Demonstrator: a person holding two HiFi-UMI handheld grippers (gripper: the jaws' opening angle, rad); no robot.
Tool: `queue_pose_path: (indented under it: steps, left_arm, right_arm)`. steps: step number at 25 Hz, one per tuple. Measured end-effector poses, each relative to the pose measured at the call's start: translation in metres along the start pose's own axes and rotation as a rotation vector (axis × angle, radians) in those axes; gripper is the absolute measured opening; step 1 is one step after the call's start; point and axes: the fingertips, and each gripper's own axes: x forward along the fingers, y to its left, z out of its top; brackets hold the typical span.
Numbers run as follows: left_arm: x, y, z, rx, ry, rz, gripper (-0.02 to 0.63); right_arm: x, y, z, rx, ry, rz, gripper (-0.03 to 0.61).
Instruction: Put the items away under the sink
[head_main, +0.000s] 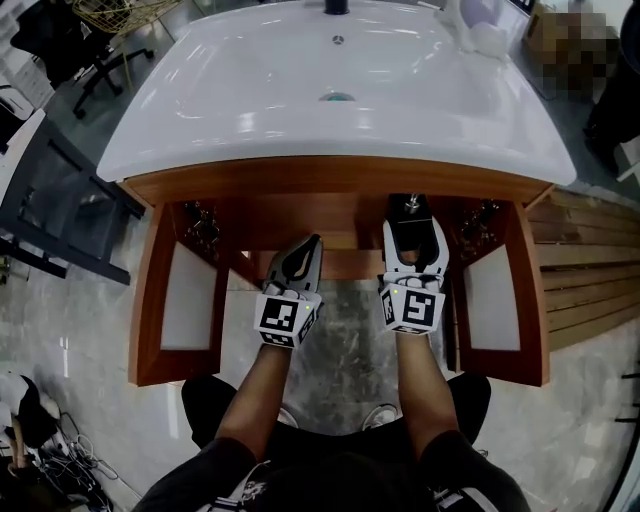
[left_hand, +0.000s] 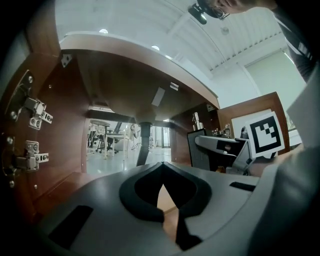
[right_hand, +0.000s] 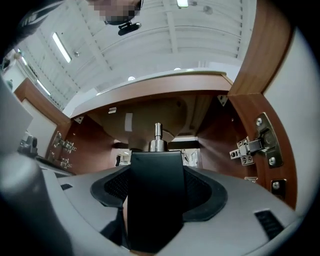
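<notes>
Between the right gripper's (right_hand: 155, 192) fingers (right_hand: 205, 192) sits a black bottle (right_hand: 154, 200) with a metal pump top (right_hand: 158, 138). It is clamped across its flat body, pump end pointing away from the hand, at the mouth of the open cabinet (head_main: 300, 215) under the sink (head_main: 330, 60). The bottle looks rigid, smooth and likely slippery, so mid-body seems the safest hold, never the thin pump. The left gripper (left_hand: 162, 175) hovers alongside, fingers pressed together on nothing, between the open doors (head_main: 188, 295).

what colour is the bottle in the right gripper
Black bottle with a silver top, best in the right gripper view.
</notes>
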Motion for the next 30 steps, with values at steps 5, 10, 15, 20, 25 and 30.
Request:
queue_pose_path:
  steps: [5,10,15,20,25,30]
  left_arm:
    - [0.008,0.006,0.001,-0.004,-0.005,0.009,-0.002]
    - [0.008,0.010,0.003,0.011,-0.009,0.012,-0.002]
    - [0.006,0.010,0.002,0.007,-0.006,0.018,-0.002]
    - [0.004,0.010,0.001,-0.005,-0.001,0.021,-0.002]
    - [0.005,0.011,-0.003,-0.014,0.013,0.016,-0.002]
    - [0.005,0.007,-0.003,-0.006,0.012,-0.003,-0.002]
  right_arm:
    - [0.022,-0.012,-0.020,-0.006,0.004,-0.032,0.324]
    - [0.020,-0.016,-0.027,-0.001,-0.002,-0.057,0.324]
    - [0.010,-0.015,-0.028,-0.016,0.026,-0.039,0.324]
    - [0.009,-0.014,-0.031,-0.046,0.063,-0.025,0.324]
    - [0.007,-0.013,-0.043,-0.078,0.130,-0.033,0.324]
    - [0.006,-0.012,-0.054,-0.076,0.172,-0.027,0.334]
